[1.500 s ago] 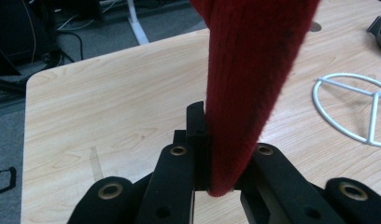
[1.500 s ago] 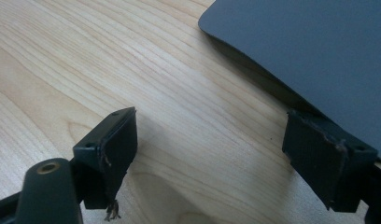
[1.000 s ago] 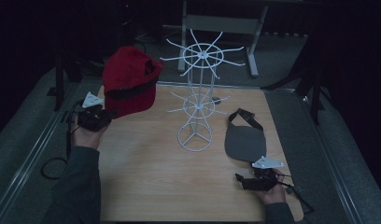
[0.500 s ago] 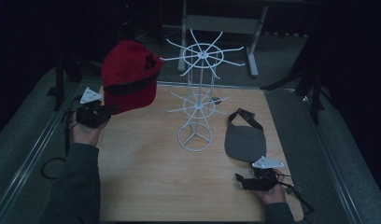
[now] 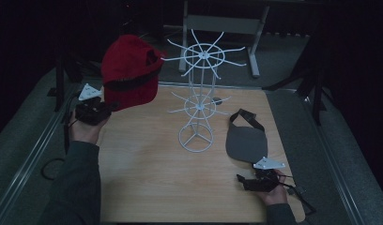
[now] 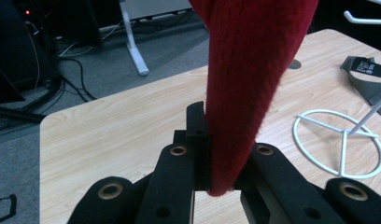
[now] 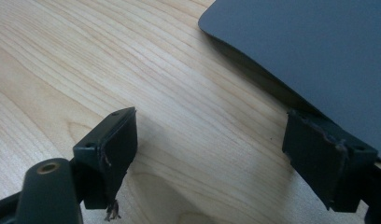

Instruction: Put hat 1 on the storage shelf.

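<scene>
Left gripper [image 6: 216,179] fingers clamp the red cap [image 5: 129,71], raised beside the white rack [image 5: 199,93]. Right gripper [image 7: 230,163] fingers are spread wide, resting on the counter [image 5: 147,183] beside the grey cap [image 5: 246,140].

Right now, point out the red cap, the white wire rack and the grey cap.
red cap [image 5: 128,70], high view, on its crown
white wire rack [image 5: 195,140], high view, on its ring base
grey cap [image 5: 246,143], high view, on its crown

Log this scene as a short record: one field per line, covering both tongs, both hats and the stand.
left tongs: shut on the red hat's edge, held up above the table's left side
red hat: hanging in the air, left of the stand
right tongs: open, low over the wooden table
grey cap: flat on the table, beside the right tongs
white wire stand: upright, arms bare
</scene>
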Action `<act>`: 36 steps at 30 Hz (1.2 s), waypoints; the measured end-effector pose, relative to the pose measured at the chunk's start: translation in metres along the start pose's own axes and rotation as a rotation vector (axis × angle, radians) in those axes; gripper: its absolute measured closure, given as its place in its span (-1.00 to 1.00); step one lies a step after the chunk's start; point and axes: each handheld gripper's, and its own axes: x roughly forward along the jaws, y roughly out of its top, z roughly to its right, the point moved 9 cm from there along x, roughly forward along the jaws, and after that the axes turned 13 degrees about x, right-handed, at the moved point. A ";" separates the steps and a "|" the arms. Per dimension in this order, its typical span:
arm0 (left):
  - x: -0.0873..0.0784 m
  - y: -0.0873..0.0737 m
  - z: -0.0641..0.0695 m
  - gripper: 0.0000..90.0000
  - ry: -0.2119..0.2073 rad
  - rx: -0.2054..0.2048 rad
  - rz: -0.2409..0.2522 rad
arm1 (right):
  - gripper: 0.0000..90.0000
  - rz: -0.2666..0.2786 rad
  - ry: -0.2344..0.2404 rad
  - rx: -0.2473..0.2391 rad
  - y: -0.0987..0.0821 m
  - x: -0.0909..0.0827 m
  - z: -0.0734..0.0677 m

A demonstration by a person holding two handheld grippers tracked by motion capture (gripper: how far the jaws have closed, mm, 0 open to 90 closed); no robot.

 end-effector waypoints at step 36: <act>-0.010 0.042 0.004 0.91 -0.027 -0.003 0.090 | -0.61 0.000 0.000 0.000 0.000 0.000 0.000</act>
